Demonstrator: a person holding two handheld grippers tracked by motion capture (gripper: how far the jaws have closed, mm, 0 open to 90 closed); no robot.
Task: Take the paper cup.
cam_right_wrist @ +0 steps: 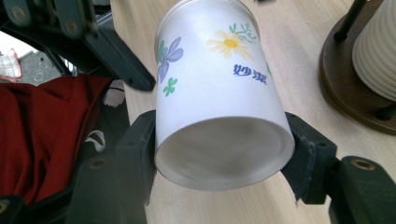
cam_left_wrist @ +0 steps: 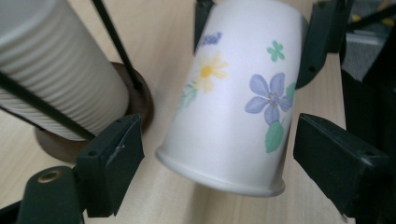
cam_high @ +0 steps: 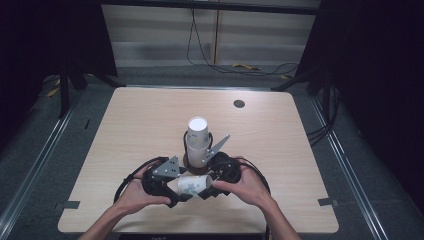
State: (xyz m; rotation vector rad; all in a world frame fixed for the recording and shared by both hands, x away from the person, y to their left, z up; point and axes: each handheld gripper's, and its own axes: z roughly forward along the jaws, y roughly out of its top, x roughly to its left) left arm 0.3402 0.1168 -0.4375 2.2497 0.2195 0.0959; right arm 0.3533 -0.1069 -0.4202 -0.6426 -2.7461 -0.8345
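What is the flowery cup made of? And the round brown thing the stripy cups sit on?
The flowery cup looks like paper: thin, matte white wall, printed flowers, a rolled rim and a recessed bottom. It could carry a thin coating; that cannot be told. The round brown base looks like dark wood with a smooth, slightly glossy finish, though stained plastic is possible. The ribbed cups on it look like corrugated paper.

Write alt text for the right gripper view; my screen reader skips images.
A white paper cup with printed flowers lies sideways, its base end clamped between the right gripper's black jaws above a pale wooden table. A ribbed white cup stack on a brown base stands at right.
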